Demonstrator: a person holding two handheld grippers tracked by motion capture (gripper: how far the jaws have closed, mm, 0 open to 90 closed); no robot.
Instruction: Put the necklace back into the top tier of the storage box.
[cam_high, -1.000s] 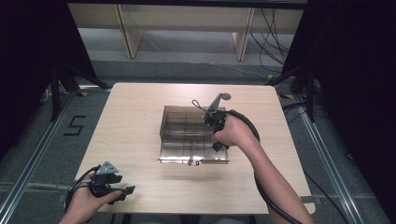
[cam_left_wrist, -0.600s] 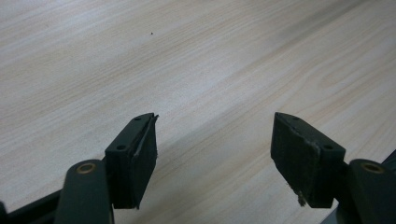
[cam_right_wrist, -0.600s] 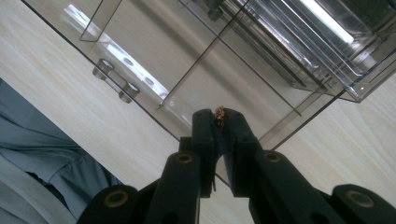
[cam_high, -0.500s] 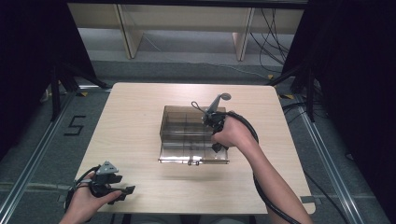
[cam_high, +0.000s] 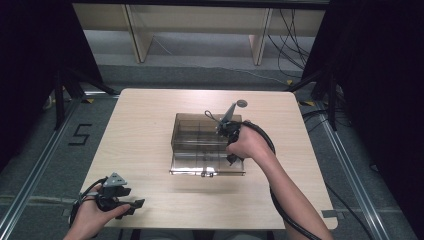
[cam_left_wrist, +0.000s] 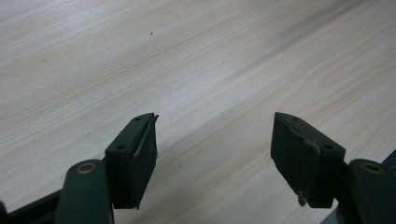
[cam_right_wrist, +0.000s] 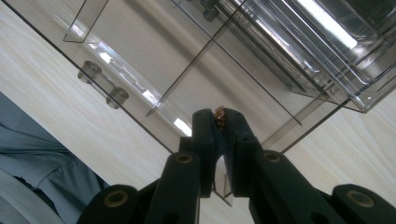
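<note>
The right gripper (cam_right_wrist: 219, 122) has its jaws pressed close together, and they pinch a tiny reddish-brown thing (cam_right_wrist: 219, 115) right at the tips. It is too small to tell what it is. In the right gripper view the jaws point down over a clear plastic box (cam_right_wrist: 261, 60) with thin walls inside that split it into little rooms. The tips sit over the box's clear edge near one corner. Which room the tiny thing is over cannot be told. Two small round knobs (cam_right_wrist: 102, 84) stick out on the box's long side, close to the light wood of the desk (cam_right_wrist: 51, 79).

From the high view, the right gripper (cam_high: 231, 134) is at the right side of the clear plastic box (cam_high: 200, 145), and the person's right hand (cam_high: 249, 145) wraps around it. A thick black cable (cam_high: 272, 150) loops from the gripper and runs back along the arm. The box sits near the middle of the desk (cam_high: 145, 115).

The left gripper (cam_left_wrist: 212, 158) has its jaws spread wide apart with nothing between them. Below them is bare wood. In the high view the left gripper (cam_high: 125, 202) lies low at the near left corner of the desk, held by the left hand (cam_high: 92, 215), well apart from the box. A grey three-cornered plate (cam_high: 115, 180) sits on top of it.
</note>
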